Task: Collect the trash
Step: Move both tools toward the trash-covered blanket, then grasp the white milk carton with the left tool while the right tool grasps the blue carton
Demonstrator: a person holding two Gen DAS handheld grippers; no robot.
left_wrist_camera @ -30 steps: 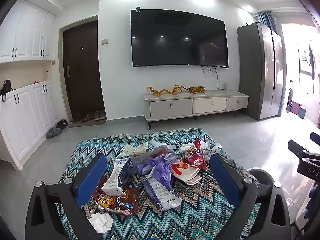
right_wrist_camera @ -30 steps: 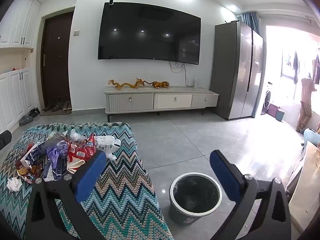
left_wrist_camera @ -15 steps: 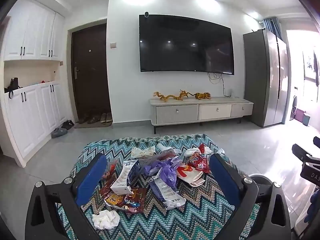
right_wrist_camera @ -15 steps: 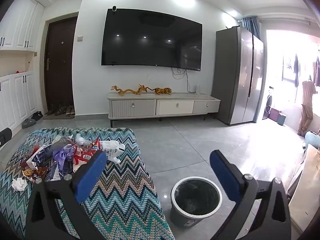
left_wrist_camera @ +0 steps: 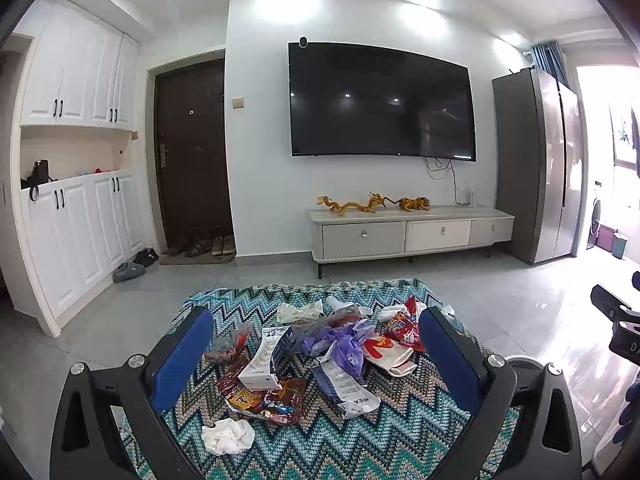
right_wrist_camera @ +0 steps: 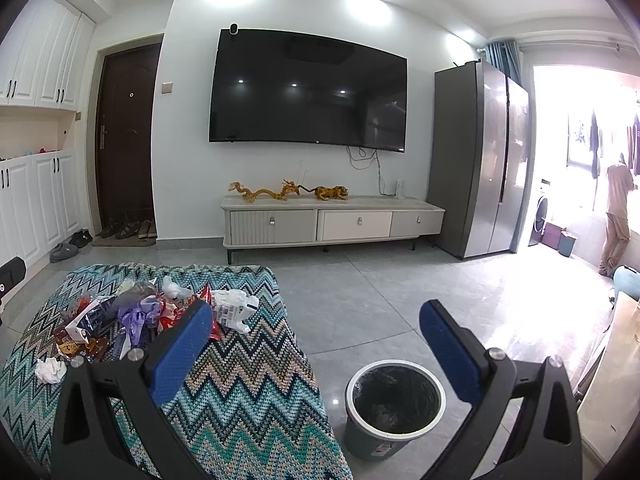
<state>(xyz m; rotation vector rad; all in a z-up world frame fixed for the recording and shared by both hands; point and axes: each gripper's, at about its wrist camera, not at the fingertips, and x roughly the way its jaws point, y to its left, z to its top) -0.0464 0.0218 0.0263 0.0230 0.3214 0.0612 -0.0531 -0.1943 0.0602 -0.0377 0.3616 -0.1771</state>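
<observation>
Hovering with jaws wide apart and empty, the left tool (left_wrist_camera: 316, 344) faces a heap of trash (left_wrist_camera: 316, 352) on the zigzag blanket (left_wrist_camera: 400, 440), while the right tool (right_wrist_camera: 316, 344), equally spread and empty, hangs near the bin (right_wrist_camera: 394, 404) on the floor to the right. The wrappers, the purple bag (left_wrist_camera: 344, 344) and the near crumpled tissue (left_wrist_camera: 228, 436) look light, soft and crinkly, likely slippery, so pinch a bunched fold; the carton (left_wrist_camera: 268, 360) seems stiffer, best taken across its narrow sides.
</observation>
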